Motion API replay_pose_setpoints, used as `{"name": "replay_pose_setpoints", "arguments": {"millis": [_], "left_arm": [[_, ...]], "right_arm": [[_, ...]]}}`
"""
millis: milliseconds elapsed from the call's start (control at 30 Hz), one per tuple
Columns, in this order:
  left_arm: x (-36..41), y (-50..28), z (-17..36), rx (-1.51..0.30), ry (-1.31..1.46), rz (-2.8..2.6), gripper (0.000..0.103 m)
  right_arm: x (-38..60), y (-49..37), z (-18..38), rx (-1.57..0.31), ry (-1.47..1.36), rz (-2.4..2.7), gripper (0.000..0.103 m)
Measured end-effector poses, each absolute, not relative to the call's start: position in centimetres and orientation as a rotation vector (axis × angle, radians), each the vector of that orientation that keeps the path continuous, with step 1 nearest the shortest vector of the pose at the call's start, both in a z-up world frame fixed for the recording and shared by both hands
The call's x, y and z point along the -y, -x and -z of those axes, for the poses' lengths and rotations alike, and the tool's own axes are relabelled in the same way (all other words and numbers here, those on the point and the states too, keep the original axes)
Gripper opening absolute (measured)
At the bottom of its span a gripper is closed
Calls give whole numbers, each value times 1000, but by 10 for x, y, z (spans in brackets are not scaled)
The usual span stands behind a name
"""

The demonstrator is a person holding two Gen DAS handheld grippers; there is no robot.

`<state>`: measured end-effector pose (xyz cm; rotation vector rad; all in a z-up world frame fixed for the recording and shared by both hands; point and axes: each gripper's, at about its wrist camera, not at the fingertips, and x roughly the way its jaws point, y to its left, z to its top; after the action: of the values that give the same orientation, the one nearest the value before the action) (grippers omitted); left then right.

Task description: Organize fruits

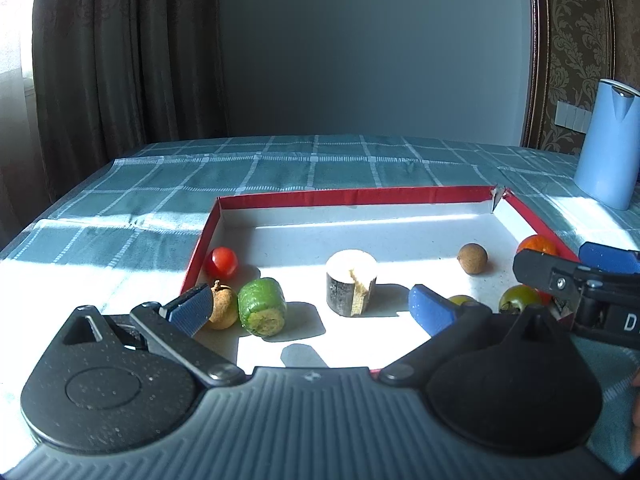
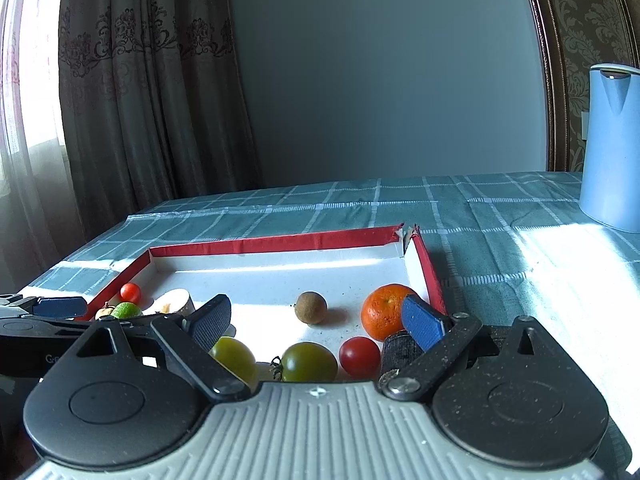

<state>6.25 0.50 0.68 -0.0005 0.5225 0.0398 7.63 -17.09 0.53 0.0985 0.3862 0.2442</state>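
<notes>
A red-rimmed white tray holds the fruits. In the left wrist view, a red cherry tomato, a stemmed longan, a green cut piece and a dark-skinned cut chunk lie at the tray's left. My left gripper stands open over the tray's near part, nothing between its fingers. In the right wrist view, my right gripper is open above two green tomatoes, a red tomato and a dark chunk. An orange and a round longan lie just beyond.
The tray rests on a teal checked tablecloth. A pale blue jug stands at the table's far right. Curtains hang behind the table at the left. The left gripper's finger shows at the left edge of the right wrist view.
</notes>
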Motion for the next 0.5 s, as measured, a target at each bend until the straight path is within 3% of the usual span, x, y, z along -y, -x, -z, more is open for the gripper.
{"name": "replay_pose_setpoints", "arguments": {"millis": [500], "left_arm": [[-3, -23, -2, -504, -18, -26, 103]], "right_arm": [[172, -30, 0, -361, -73, -296, 93]]}}
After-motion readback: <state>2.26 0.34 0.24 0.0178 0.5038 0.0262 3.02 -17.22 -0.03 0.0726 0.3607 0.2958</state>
